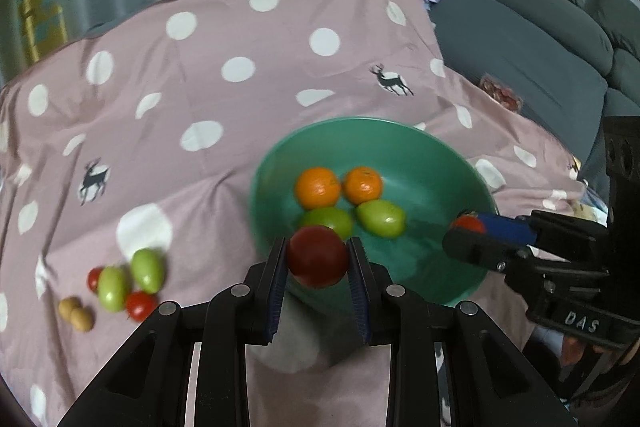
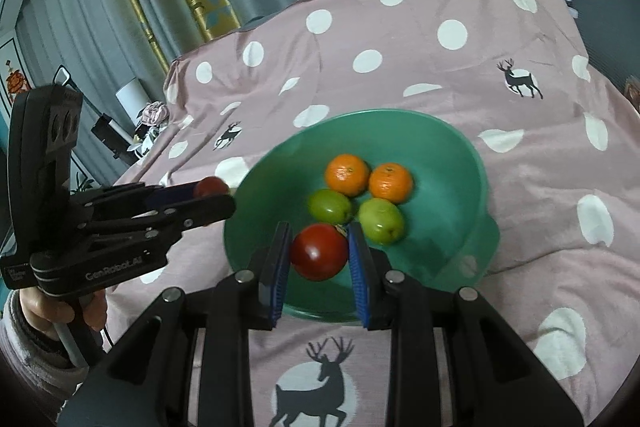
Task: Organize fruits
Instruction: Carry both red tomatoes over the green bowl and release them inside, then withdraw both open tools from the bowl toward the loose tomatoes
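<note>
Pink dotted cloth [image 1: 240,39] beyond each claw bears the bowl [image 2: 460,163] with four fruits, both the left claw [image 1: 318,259] and right claw [image 2: 319,253] grasping a tomato [image 1: 318,255], and six fruits [image 1: 120,287] waiting left.

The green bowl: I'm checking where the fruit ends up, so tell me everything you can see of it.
The green bowl is round, wide and deep, of smooth plastic by its look. It sits upright on the pink dotted cloth. Inside lie two oranges side by side and two green fruits just before them. The left gripper and the right gripper each hold a red fruit at its near rim.
</note>
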Demonstrator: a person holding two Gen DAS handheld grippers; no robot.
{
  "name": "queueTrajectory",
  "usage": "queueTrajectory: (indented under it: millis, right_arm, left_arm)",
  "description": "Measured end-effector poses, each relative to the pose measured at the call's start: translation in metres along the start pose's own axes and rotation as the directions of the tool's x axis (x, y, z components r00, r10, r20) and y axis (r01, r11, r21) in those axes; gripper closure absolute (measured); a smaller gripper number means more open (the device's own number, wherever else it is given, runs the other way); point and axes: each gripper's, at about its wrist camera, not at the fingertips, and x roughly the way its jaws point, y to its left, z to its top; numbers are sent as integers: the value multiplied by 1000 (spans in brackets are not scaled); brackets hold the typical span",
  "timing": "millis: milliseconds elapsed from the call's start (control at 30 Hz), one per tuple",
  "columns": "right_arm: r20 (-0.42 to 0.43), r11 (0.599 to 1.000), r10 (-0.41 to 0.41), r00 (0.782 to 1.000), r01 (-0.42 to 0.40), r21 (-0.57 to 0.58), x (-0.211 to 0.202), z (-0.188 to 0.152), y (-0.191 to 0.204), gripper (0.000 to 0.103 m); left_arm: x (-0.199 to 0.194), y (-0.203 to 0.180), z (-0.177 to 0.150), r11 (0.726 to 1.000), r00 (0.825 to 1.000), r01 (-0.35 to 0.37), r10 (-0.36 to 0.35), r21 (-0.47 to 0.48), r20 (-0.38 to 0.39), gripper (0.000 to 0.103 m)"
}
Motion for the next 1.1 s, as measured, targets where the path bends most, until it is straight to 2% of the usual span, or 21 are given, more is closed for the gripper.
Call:
queueTrajectory:
  millis: [333, 433, 533, 567, 600, 633, 667, 767, 967, 1100]
  right_arm:
    - [-18, 1000, -12, 1000, 12, 15, 7, -3, -8, 72]
    - [-19, 999, -5, 1000, 5, 35, 6, -4, -11, 66]
    - [-10, 999, 0, 1000, 0, 52, 3, -4, -13, 63]
    - [-8, 998, 0, 1000, 0, 56, 2, -4, -13, 62]
    - [-6, 998, 0, 1000, 1, 59, 1, -4, -13, 62]
    - [-4, 998, -1, 1000, 1, 62, 0, -3, -13, 62]
    - [-2, 998, 0, 1000, 0, 63, -2, -3, -12, 62]
    - [9, 998, 7, 1000, -7, 58, -5, -2, -9, 61]
    - [12, 999, 26, 1000, -26, 35, -10, -1, 2, 60]
    - [8, 999, 41, 999, -41, 13, -13, -1, 12, 58]
  left_arm:
    - [28, -11, -1, 999, 998, -21, 23, 33, -53, 73]
    - [27, -9, -2, 999, 998, -27, 28, 25, -53, 73]
    - [19, -2, -2, 1000, 999, -18, 17, -5, -36, 61]
    - [15, 1, -2, 1000, 1000, -10, 10, -16, -27, 54]
    - [9, 4, -3, 999, 1000, -17, 17, -28, -17, 43]
    - [6, 7, -4, 999, 1000, -27, 27, -34, -8, 38]
    - [1, 10, -5, 998, 999, -36, 36, -42, 2, 35]
    - [-14, 30, -11, 994, 999, -42, 44, -106, 20, 35]
    - [-47, 81, -43, 963, 991, -126, 134, -240, 21, 35]
    - [-65, 121, -80, 918, 974, -221, 224, -329, -27, 35]
